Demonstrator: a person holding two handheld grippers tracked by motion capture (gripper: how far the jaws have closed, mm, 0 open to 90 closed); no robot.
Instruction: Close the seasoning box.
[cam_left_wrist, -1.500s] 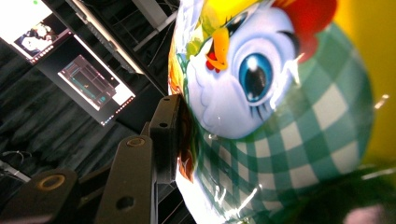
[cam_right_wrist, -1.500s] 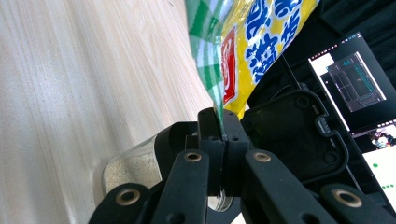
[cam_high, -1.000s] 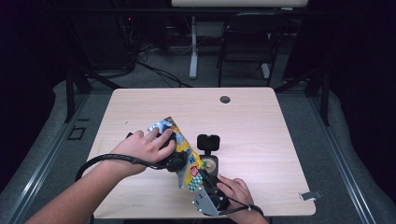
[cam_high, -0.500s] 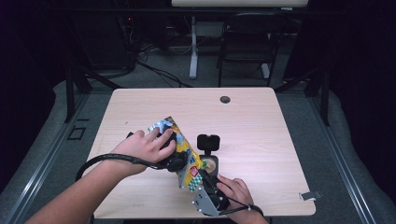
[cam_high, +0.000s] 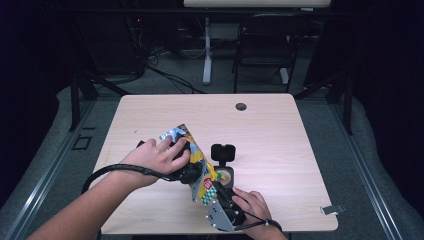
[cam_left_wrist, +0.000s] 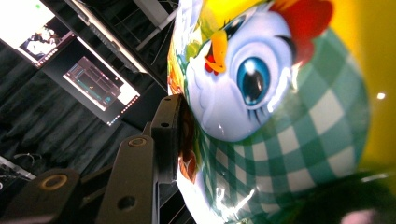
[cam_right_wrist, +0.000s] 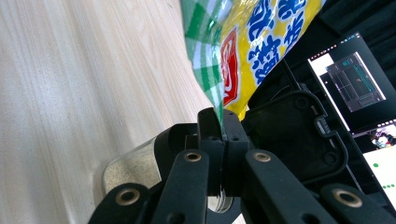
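Glossy yellow-and-green snack bag (cam_high: 192, 162) slants above the open clear jar (cam_high: 224, 176): left gripper (cam_high: 186, 167) clamps its middle, right gripper (cam_right_wrist: 219, 133) pinches its lower corner, nearest the jar.

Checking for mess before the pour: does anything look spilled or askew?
Nothing spilled on the table. The snack bag is tilted on purpose, held by both claws above the open jar, whose flip lid stands up. Nothing stands out.
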